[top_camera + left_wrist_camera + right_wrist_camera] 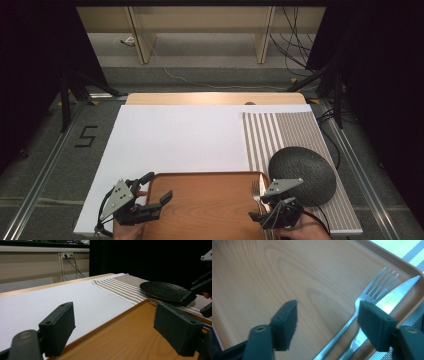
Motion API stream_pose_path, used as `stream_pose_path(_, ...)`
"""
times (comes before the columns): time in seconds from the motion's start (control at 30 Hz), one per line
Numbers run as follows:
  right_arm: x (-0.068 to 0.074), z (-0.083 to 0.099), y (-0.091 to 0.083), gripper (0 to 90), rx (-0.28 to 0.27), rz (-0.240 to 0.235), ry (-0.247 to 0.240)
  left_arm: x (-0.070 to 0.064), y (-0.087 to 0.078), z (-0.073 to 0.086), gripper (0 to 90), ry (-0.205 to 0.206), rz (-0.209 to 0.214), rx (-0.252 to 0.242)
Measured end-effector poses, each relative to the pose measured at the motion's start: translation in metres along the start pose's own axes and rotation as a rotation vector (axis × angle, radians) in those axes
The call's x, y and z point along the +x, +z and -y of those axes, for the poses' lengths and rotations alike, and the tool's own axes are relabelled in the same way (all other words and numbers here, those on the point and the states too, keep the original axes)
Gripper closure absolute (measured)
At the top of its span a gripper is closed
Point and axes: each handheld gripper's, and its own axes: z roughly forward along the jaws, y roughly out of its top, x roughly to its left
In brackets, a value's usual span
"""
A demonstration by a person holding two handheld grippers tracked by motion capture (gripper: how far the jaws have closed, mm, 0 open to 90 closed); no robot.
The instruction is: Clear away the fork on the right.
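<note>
1. The wooden tray (205, 205) lay at the near edge of the white sheet (175, 140) covering the table, its right edge touching the striped placemat (280, 130).
2. The left gripper (152, 192) hovered over the tray's left rim, one jaw outside the rim and one over the tray floor. In the left gripper view the jaws stood wide apart with nothing between them but bare tray (120, 340) and sheet (50, 300).
3. The right gripper (262, 207) sat over the tray's right side, just above the cutlery. The right gripper view showed its jaws spread wide and gripping nothing.
4. A fork (367, 297) lay on the tray floor near the right rim, tines pointing away from the person; its handle ran down between the open jaws, closer to the right-hand jaw in that view.
5. A knife (399, 292) lay just beside the fork on the rim side, serrated edge visible. Whether the two touched could not be told.
6. A dark textured plate (302, 175) rested on the placemat just right of the tray's far right corner, overlapping the tray's edge in the high view. It was also seen in the left gripper view (162, 291).
7. In the high view the fork (256, 190) appeared as a thin bright line by the right gripper.
</note>
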Motion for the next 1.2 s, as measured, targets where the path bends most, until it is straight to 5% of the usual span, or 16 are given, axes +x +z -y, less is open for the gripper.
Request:
stream_pose_path(0.7,-0.024,0.005,-0.024,19.4,-0.165,0.017,0.116,0.0,0.0,0.0,17.0,0.002,0.0,0.0)
stream_pose_path(1.2,-0.043,0.016,-0.039,18.5,-0.22,0.088,0.192,0.0,0.0,0.0,17.0,0.0,0.0,-0.001)
